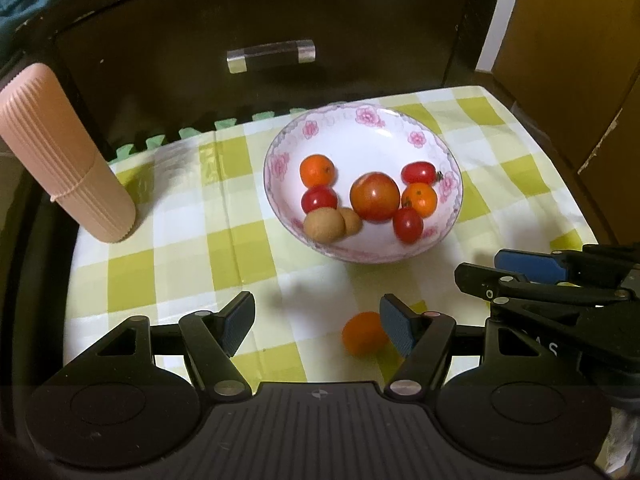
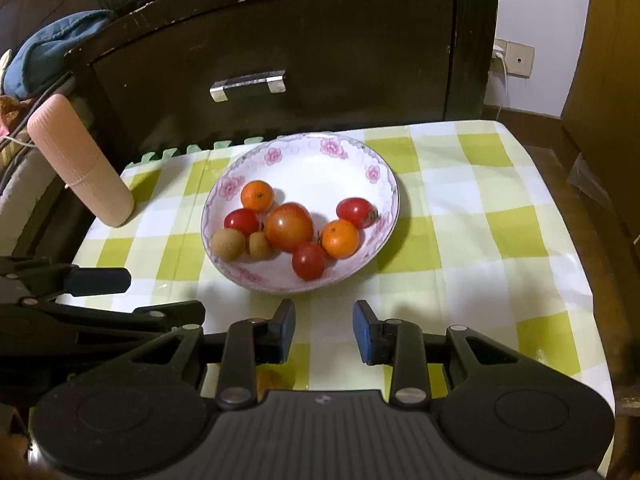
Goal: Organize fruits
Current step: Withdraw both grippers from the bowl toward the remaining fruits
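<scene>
Most of your fruit sits in the flowered bowl (image 1: 362,152) already. One small orange (image 1: 365,333) is left out on the bench (image 1: 192,264), near the bowl. Your left gripper (image 1: 318,326) is open around it, not pinching yet. Your right gripper (image 2: 324,330) is open a little and holds nothing.

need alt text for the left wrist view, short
An open left claw hovers over a checked tablecloth, a small orange fruit lying by its right finger. Beyond sits a floral bowl of fruit, with a pink ribbed bottle at left.
</scene>
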`<state>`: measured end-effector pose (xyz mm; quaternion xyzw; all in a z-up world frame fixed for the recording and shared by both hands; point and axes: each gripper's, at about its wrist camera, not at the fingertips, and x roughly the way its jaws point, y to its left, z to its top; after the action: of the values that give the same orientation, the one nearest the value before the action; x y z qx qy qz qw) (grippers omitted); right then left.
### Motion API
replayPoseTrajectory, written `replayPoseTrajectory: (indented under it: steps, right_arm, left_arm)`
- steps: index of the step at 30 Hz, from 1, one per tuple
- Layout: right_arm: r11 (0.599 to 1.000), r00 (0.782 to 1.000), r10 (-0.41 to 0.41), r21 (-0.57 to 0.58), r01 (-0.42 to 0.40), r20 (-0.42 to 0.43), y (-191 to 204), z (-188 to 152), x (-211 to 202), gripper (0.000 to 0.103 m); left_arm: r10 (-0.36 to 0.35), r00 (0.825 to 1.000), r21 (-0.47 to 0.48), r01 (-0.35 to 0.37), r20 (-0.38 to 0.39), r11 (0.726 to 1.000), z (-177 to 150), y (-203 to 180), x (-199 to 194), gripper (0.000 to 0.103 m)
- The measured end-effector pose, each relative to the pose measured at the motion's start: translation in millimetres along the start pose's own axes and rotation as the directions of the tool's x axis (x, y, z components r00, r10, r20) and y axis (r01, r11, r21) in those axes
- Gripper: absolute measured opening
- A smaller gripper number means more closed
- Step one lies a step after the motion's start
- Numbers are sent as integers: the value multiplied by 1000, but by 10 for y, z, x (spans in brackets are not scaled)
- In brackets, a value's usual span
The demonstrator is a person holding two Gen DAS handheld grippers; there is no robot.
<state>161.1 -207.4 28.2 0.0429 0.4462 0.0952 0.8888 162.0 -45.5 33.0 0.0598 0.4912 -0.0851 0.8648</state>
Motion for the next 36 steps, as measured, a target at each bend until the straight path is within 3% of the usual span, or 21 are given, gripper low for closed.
replayPoseTrajectory:
  steps: [17, 36]
  right_arm:
    - [999, 997, 36, -3, -36, -72, 101, -241, 22, 31]
    - [998, 986, 63, -19, -67, -153, 186, -348, 253, 34]
  left_arm:
    - [-18, 997, -19, 17, -70, 1000, -196, 120, 5, 77]
    - [29, 997, -15, -30, -78, 999, -244, 222, 35, 83]
